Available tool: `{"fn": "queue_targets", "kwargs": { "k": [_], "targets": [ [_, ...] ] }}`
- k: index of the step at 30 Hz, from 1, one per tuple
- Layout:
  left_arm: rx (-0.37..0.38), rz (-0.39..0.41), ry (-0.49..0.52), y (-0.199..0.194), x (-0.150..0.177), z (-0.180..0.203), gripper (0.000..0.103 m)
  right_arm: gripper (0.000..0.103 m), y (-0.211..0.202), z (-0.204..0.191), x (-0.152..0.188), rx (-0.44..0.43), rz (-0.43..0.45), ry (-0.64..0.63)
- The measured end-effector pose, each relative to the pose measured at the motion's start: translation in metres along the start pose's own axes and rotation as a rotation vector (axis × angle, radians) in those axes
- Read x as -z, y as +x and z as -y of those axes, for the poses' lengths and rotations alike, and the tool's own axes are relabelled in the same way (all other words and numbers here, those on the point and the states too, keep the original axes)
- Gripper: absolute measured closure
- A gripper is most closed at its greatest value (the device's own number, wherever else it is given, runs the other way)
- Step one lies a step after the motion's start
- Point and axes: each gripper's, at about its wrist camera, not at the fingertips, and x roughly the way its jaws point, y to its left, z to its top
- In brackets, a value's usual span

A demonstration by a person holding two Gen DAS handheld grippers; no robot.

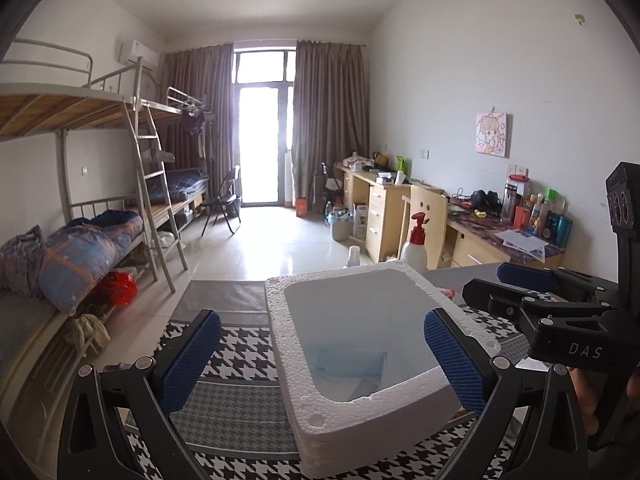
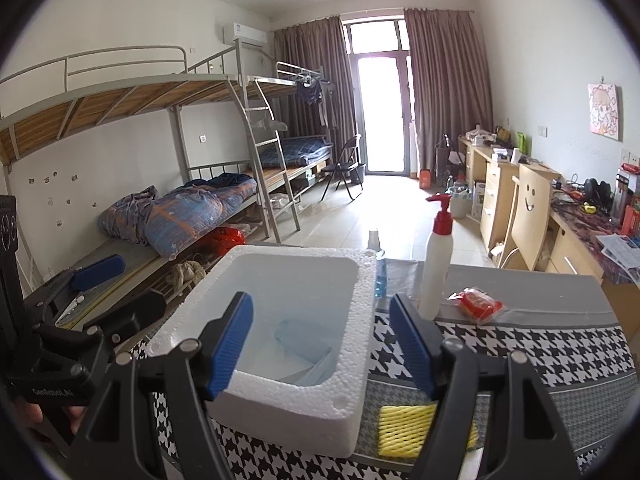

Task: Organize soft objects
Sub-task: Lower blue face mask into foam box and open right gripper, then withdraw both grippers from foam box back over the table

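A white foam box (image 1: 360, 408) stands on the houndstooth table cloth (image 1: 236, 360); it also shows in the right wrist view (image 2: 304, 412). Light blue face masks (image 1: 352, 364) lie inside it, also seen in the right wrist view (image 2: 304, 344). A yellow foam net (image 2: 408, 428) lies on the cloth right of the box. A red packet (image 2: 478, 304) lies farther back. My left gripper (image 1: 320, 360) is open and empty above the box. My right gripper (image 2: 322, 344) is open and empty over the box's right wall. The right gripper also shows in the left wrist view (image 1: 504, 280).
A white pump bottle with a red top (image 2: 436, 268) and a small blue spray bottle (image 2: 378, 264) stand behind the box. Bunk beds with bedding (image 2: 180, 212) line the left wall. Desks (image 2: 500, 196) and a wooden chair (image 2: 528, 220) line the right.
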Motion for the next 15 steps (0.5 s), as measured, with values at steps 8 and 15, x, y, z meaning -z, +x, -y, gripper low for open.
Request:
{"fn": "queue_targets", "kwargs": {
  "k": [8, 15],
  "targets": [
    [0.022, 0.009, 0.009, -0.002, -0.002, 0.01, 0.001, 0.028, -0.006, 0.007, 0.005, 0.025, 0.002, 0.005],
    [0.059, 0.01, 0.022, -0.003, -0.003, 0.022, 0.001, 0.018, -0.018, 0.018, 0.01, 0.053, 0.025, 0.014]
  ]
}}
